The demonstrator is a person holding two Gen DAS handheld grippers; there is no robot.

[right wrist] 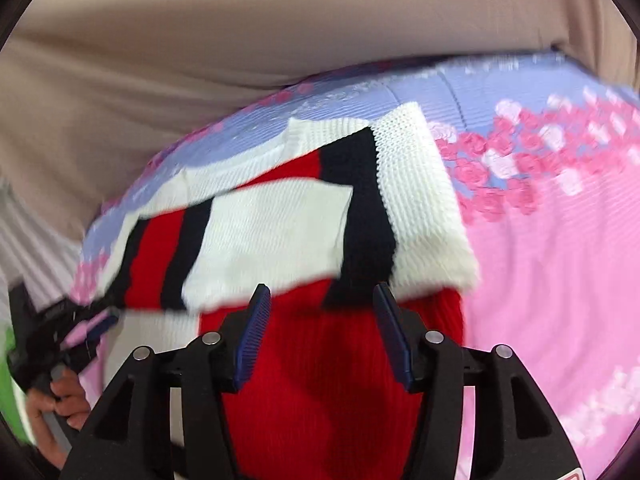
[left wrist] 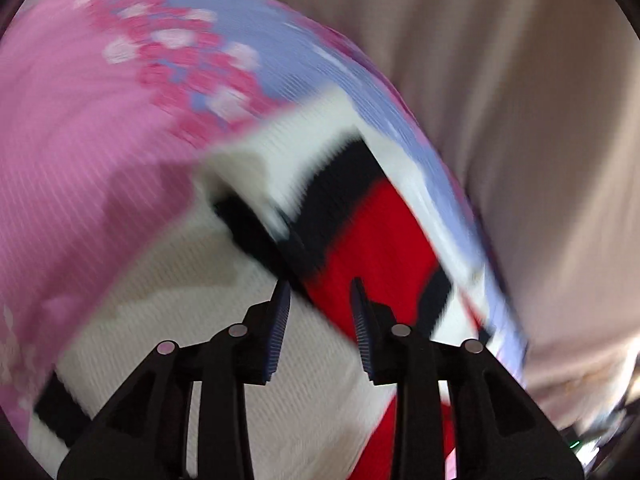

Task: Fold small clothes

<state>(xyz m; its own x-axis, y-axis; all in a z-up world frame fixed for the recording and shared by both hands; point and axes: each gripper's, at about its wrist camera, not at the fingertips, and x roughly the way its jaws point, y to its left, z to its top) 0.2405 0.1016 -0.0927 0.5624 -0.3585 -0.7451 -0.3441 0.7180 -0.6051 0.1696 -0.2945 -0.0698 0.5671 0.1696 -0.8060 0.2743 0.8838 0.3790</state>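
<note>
A small knitted sweater in white, red and black [right wrist: 280,216] lies partly folded on a pink and lilac flowered cloth [right wrist: 552,248]. One white and black part is lapped over the red body. My right gripper [right wrist: 320,300] is open just above the red part, with nothing between its pads. In the left wrist view the sweater [left wrist: 372,240] fills the middle, blurred. My left gripper [left wrist: 320,292] is open over the edge of the red and white parts, holding nothing. The left gripper also shows in the right wrist view [right wrist: 92,324], at the sweater's left end.
The flowered cloth [left wrist: 80,140] lies over a beige sheet [right wrist: 240,32] that fills the far side in both views. A hand [right wrist: 60,400] holds the left tool at the lower left of the right wrist view.
</note>
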